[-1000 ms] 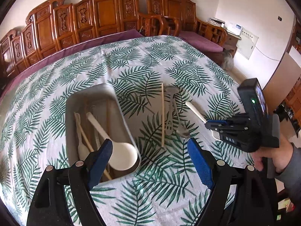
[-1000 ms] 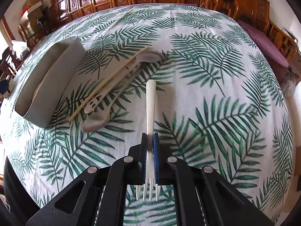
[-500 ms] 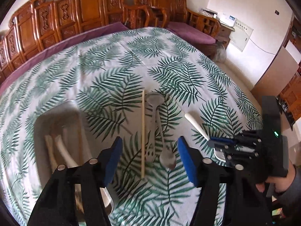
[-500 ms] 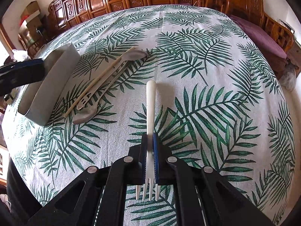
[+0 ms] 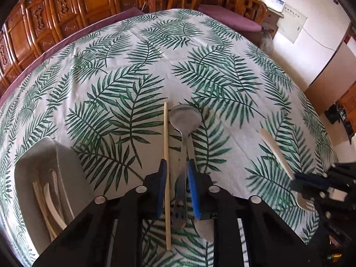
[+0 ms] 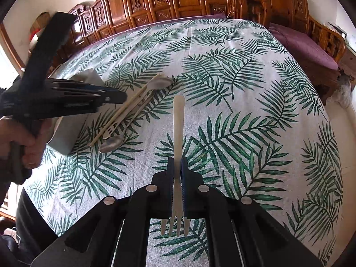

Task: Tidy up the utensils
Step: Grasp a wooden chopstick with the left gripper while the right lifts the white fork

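A wooden chopstick, a metal spoon, a second spoon and a metal fork lie bundled on the leaf-print tablecloth. My left gripper straddles this bundle. Its jaws are closing, with the blue pads close on either side and a gap still showing between the chopstick and the spoon handle. My right gripper is shut on a white plastic fork, held above the cloth with the tines toward the camera. The grey tray at the left holds a white spoon and chopsticks.
The round table's cloth stretches bare to the far and right sides. Carved wooden chairs ring the far edge, with a purple-cushioned bench at the right. A person's hand grips the left tool beside the tray.
My left gripper has moved from over the tray rightward and down onto the loose bundle, and its jaws have narrowed from wide apart to close around it. The right gripper still holds the white fork.
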A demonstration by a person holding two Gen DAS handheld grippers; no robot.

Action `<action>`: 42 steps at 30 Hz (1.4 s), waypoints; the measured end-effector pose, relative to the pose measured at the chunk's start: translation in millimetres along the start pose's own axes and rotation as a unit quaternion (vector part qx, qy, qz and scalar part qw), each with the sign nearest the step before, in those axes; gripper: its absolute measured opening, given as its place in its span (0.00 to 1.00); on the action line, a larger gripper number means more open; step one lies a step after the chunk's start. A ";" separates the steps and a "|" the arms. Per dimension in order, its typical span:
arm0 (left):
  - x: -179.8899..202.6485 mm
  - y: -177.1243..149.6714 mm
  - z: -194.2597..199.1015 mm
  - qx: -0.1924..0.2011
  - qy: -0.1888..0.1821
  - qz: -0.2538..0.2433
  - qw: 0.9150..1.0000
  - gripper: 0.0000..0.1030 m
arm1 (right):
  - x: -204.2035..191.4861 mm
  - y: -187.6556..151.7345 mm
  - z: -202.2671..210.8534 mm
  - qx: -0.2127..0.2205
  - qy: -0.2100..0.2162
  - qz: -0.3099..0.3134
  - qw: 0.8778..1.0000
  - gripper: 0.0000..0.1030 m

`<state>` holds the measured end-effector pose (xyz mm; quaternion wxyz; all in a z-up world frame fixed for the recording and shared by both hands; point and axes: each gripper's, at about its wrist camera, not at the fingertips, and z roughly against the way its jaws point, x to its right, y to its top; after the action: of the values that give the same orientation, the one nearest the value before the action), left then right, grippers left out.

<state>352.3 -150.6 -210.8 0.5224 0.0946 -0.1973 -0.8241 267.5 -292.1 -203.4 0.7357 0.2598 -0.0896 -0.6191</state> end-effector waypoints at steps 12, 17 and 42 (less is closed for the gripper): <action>-1.8 0.4 -22.5 -0.023 0.021 -0.003 1.000 0.16 | 2.9 -0.6 1.7 0.003 0.002 0.004 1.000 0.07; 1.5 -0.6 -21.7 -0.026 0.023 -0.007 0.999 0.10 | 14.7 -0.6 1.7 0.004 0.002 -0.007 1.000 0.07; -4.7 0.7 -10.7 -0.037 0.055 0.005 0.998 0.12 | 3.1 5.3 19.2 0.023 0.008 0.006 1.000 0.07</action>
<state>358.8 -149.1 -220.4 0.5397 0.1200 -0.1383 -0.8217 264.0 -299.7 -185.1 0.7339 0.2811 -0.0996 -0.6102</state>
